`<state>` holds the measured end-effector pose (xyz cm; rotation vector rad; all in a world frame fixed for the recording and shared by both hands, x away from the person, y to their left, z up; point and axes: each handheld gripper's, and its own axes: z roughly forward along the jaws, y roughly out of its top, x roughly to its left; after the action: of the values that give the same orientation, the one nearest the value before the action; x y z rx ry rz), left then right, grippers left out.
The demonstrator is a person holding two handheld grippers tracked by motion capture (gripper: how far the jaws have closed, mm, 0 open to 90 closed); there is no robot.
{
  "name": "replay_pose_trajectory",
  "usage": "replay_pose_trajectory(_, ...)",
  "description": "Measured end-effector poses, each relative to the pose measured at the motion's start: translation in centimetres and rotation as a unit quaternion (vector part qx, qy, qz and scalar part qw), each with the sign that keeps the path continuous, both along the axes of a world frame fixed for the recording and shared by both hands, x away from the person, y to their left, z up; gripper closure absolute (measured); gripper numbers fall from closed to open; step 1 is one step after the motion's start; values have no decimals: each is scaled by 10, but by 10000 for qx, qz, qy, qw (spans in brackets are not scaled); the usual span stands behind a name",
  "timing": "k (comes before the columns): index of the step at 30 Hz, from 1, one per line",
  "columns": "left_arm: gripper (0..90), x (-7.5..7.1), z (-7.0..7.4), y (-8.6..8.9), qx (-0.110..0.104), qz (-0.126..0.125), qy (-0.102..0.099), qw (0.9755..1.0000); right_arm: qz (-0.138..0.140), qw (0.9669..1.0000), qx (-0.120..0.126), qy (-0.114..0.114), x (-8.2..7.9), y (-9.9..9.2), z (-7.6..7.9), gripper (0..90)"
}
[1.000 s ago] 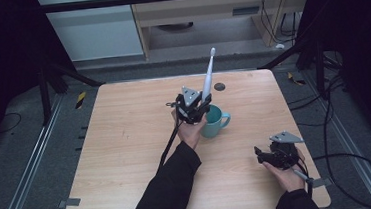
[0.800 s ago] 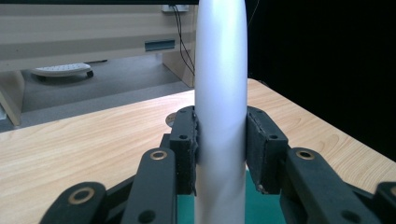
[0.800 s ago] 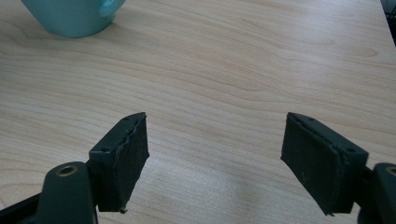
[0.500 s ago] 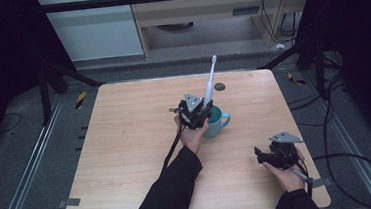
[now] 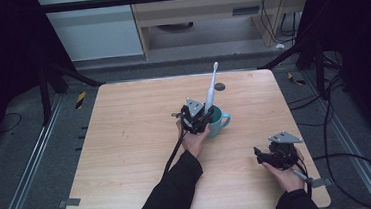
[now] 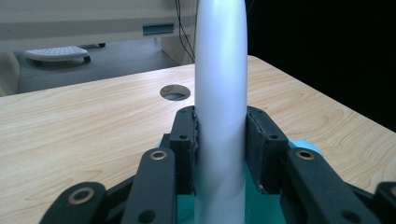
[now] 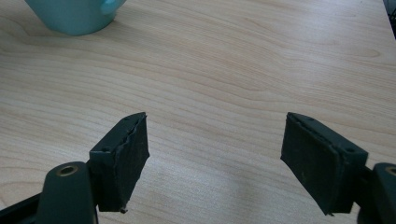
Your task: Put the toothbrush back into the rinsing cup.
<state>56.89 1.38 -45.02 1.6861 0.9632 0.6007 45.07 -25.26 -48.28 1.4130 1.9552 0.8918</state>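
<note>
toothbrush (image 5: 211, 90) clamped between the jaws of the left gripper (image 5: 198, 117), its pale handle standing nearly upright with a slight lean, the bristle head at the top, well above the gripper. in the left gripper view the handle (image 6: 220, 102) rises straight up between the two black pads (image 6: 183, 140), which press on it from both sides. the lower end of the handle goes down into a teal mug (image 5: 218, 120) that sits right under and just beyond this gripper; the mug's handle sticks out on the side away from the gripper. teal shows below the jaws in the left gripper view (image 6: 306, 144) too. whether the brush tip touches the mug's bottom cannot be told.

the left hand (image 5: 193, 140) holds its gripper from behind, the dark sleeve (image 5: 173, 195) running back to the near edge of the wooden table (image 5: 127, 154). a cable hole (image 5: 219, 86) lies in the tabletop beyond the left gripper, past the mug.

the right gripper (image 5: 270, 159) is low over the table, well apart from the mug, held by the right hand (image 5: 285, 177). its jaws stand wide apart with nothing between them; in the right gripper view only bare wood lies between the pads (image 7: 125, 158), and the mug's base (image 7: 77, 16) shows far ahead of them, to their left.
</note>
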Motion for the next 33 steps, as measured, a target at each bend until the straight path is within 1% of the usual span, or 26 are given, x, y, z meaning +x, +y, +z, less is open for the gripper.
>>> replay_pose_trajectory(6, 659, 0, -4, -2, 35, -30, 42, 10000, 8, 10000, -13, -5, 0, 0, 0, 230)
replay_pose_trajectory(14, 658, -1, -9, -4, 152, -8, 96, 9998, 7, 10000, -6, 14, 0, 1, 0, 229)
replay_pose_trajectory(16, 657, -2, -9, -5, 210, -25, 77, 9997, 10, 10000, -7, 10, 0, 1, 0, 228)
replay_pose_trajectory(21, 654, -2, -9, -4, 222, -33, 100, 9997, 30, 10000, -17, 6, 0, 1, 0, 226)
replay_pose_trajectory(23, 624, -3, -9, -5, 225, -72, 82, 9997, 41, 10000, -25, -1, 0, 1, 0, 226)
replay_pose_trajectory(24, 590, -4, -8, -5, 233, -94, 83, 9997, 40, 10000, -26, 2, 0, 1, 0, 224)
replay_pose_trajectory(27, 582, -6, -8, -4, 249, -138, 102, 9995, 17, 10000, -5, -13, 0, 2, 0, 218)
replay_pose_trajectory(28, 566, -8, -7, -3, 227, -145, 105, 9996, 2, 10000, -1, -29, -1, 1, 1, 216)
replay_pose_trajectory(29, 566, -9, -6, -1, 199, -170, 103, 9996, 2, 10000, -1, -29, -1, 1, 1, 216)
replay_pose_trajectory(30, 539, -13, -2, 3, 141, -208, 84, 9996, -15, 10000, -13, -36, -1, 0, 1, 214)
replay_pose_trajectory(32, 523, -17, 4, 9, 121, -254, 24, 9996, -29, 10000, -4, -48, -1, 0, 1, 214)
replay_pose_trajectory(33, 515, -17, 4, 9, 121, -254, 24, 9996, -29, 10000, -4, -48, -1, 0, 1, 214)
